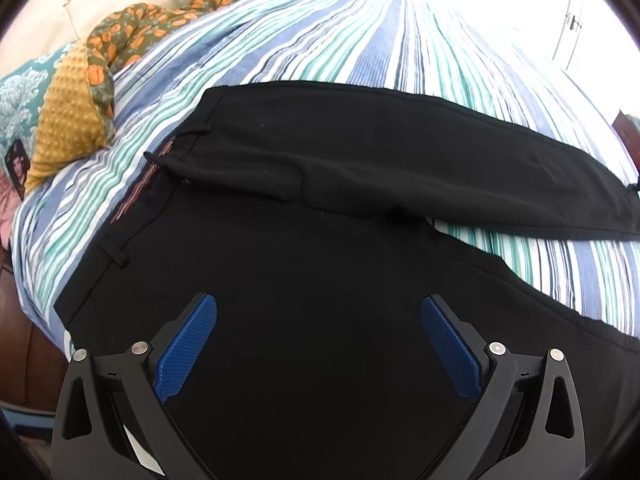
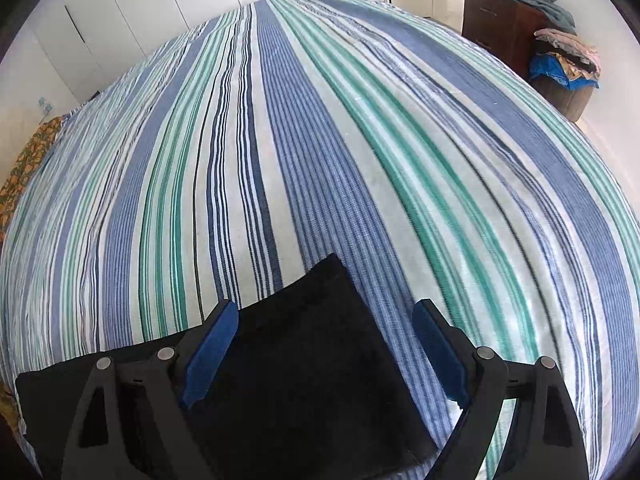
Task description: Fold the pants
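Black pants lie spread on the striped bedspread. Their waistband is at the left and the two legs run off to the right, splitting apart. My left gripper is open and empty, hovering over the seat area near the waist. In the right wrist view the end of one black pant leg lies flat on the bedspread. My right gripper is open above that leg end, its blue pads on either side of the cloth, holding nothing.
A mustard dotted blanket and orange floral cloth lie at the bed's left end. A dark wooden dresser and a basket of clothes stand beyond the bed at the right. White wardrobe doors line the far wall.
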